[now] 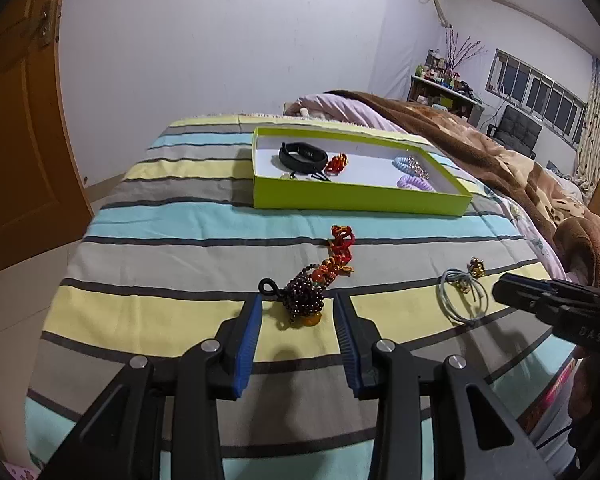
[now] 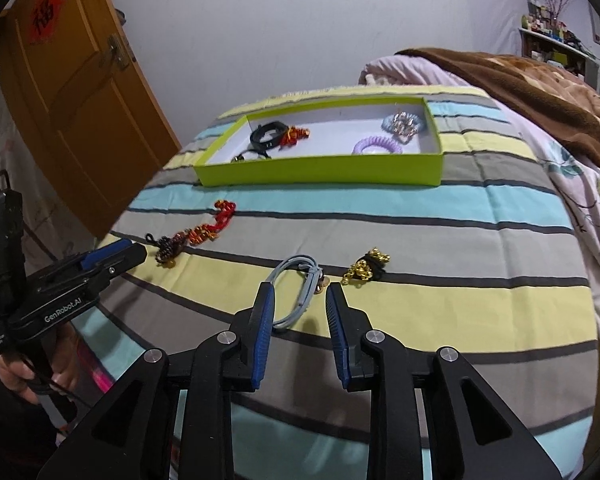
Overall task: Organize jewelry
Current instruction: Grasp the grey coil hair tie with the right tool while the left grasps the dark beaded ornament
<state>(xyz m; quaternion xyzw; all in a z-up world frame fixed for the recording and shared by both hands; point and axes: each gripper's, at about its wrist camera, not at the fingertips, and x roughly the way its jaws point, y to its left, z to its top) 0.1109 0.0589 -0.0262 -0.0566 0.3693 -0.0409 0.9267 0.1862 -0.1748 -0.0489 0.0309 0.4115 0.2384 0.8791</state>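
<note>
a bedroom with pale walls and an orange wooden door [image 2: 80,92] is holding a bed, and a striped cloth [image 1: 204,248] in yellow, grey and light blue is covering its near end, with a brown blanket [image 1: 500,148] lying heaped beyond it to the right. a shallow lime-green box [image 1: 360,200] is sitting on the cloth toward the far side, and everything else is best placed from it.

inside the box, a black band [image 1: 303,157] and a small red knotted piece [image 1: 337,163] are lying at the left end, while a pale blue coil tie [image 1: 405,161] and a purple coil tie [image 1: 414,183] are lying at the right end.

in front of the box, on the near side, the left gripper [image 1: 298,300] is pointing down at the cloth with its blue-padded fingers [image 1: 249,340] spread apart, and a dark beaded bracelet [image 1: 306,300] is lying between the tips without being pinched. a red and orange knotted cord [image 1: 342,244] is trailing from the bracelet back toward the box.

further right of that, also on the near side of the box, the right gripper [image 2: 300,290] is hovering with its fingers [image 2: 263,336] likewise spread, and a grey-blue elastic loop [image 2: 296,292] is lying on the cloth between them, not gripped. just right of the loop, a small black tie with gold beads [image 2: 366,270] is resting on a yellow stripe.

a hand [image 2: 16,368] is gripping the left gripper's handle at the lower left edge of the right wrist view.
</note>
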